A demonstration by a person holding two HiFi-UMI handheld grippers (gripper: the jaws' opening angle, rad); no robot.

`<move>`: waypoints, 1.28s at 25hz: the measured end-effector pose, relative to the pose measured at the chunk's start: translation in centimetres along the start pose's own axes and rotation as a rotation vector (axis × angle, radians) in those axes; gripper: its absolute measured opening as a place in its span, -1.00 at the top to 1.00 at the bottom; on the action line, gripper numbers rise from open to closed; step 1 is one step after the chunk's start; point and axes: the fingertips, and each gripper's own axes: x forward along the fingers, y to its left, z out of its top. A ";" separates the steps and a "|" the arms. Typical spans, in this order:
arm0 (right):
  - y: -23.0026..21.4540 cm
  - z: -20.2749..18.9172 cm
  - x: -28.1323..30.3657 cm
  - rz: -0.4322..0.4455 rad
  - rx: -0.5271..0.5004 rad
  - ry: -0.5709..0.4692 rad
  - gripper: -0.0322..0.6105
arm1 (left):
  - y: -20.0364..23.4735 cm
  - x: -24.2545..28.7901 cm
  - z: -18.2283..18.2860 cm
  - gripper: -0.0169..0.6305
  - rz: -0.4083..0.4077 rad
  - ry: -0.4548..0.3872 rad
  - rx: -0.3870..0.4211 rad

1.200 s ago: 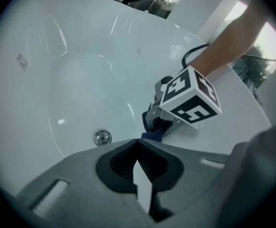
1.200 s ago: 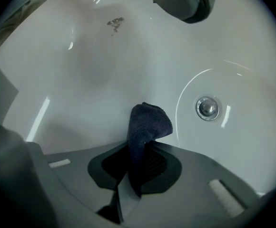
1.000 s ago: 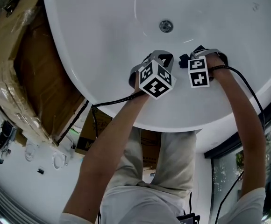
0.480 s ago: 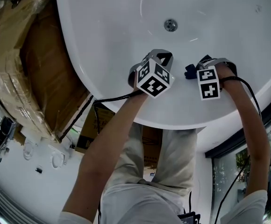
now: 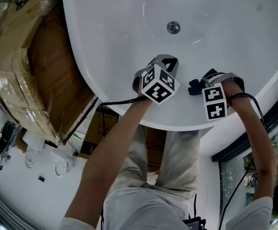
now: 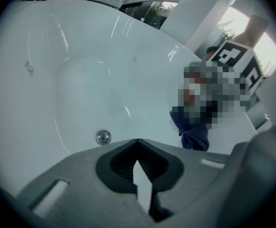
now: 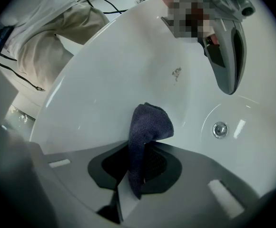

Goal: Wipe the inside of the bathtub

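Two grippers are inside the white bathtub (image 5: 115, 37). Since a second ago we have drawn the right gripper (image 5: 203, 80) back toward ourselves along the near wall, farther from the drain (image 5: 173, 28). The dark blue cloth (image 5: 194, 86) has come with it. The left gripper (image 5: 167, 61) has hardly shifted and hangs over the tub floor between the drain and the near rim.

In the right gripper view, the right gripper (image 7: 142, 148) has its jaws clamped together on the cloth (image 7: 150, 122). One end is pinched between the pads, and the rest bunches out past the tips against the tub wall (image 7: 104, 80). The drain (image 7: 219, 129) lies off to its right and the left gripper (image 7: 226, 51) hangs above.

In the left gripper view, the left gripper (image 6: 138, 146) has its jaws closed with nothing between them. The cloth (image 6: 195, 134) sits just beyond them to the right, apart from them, and the drain (image 6: 103, 137) is to the left.
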 end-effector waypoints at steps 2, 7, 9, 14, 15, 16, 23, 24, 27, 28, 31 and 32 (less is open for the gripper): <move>0.9 0.4 -0.6 0.013 0.004 -0.002 0.75 | -0.1 -0.1 0.1 0.96 -0.001 0.002 0.007; 2.9 1.2 -2.1 0.046 0.000 -0.002 0.75 | -0.5 -0.3 0.6 0.96 -0.007 0.002 0.022; 3.8 1.5 -2.7 0.060 -0.009 0.007 0.75 | -0.8 -0.3 0.7 0.96 -0.011 0.003 0.026; 6.0 2.3 -4.2 0.108 -0.020 0.014 0.75 | -1.3 -0.4 1.0 0.96 -0.018 0.002 0.032; 6.4 2.5 -4.5 0.133 -0.016 0.012 0.75 | -1.4 -0.4 1.0 0.96 -0.020 0.003 0.033; 6.7 2.7 -4.8 0.163 -0.014 0.009 0.75 | -1.3 -0.4 1.1 0.96 -0.020 0.004 0.033; 9.4 5.0 -8.0 0.398 -0.001 -0.096 0.75 | -1.2 -0.3 1.9 0.96 -0.013 0.001 0.039; 9.3 5.1 -8.3 0.405 -0.006 -0.103 0.75 | -1.0 -0.2 2.1 0.96 -0.011 -0.004 0.037; 7.6 5.3 -8.7 0.352 -0.025 -0.125 0.75 | -0.4 0.0 2.5 0.96 -0.002 -0.009 0.025; 6.5 5.1 -8.6 0.308 -0.027 -0.130 0.75 | -0.3 0.0 2.6 0.96 0.001 -0.011 0.020; 2.0 3.4 -8.0 0.126 -0.019 -0.105 0.75 | 0.2 0.1 3.0 0.96 0.010 -0.019 0.007; 0.3 2.8 -7.8 0.063 -0.011 -0.096 0.75 | 0.5 0.1 3.1 0.96 0.013 -0.021 0.002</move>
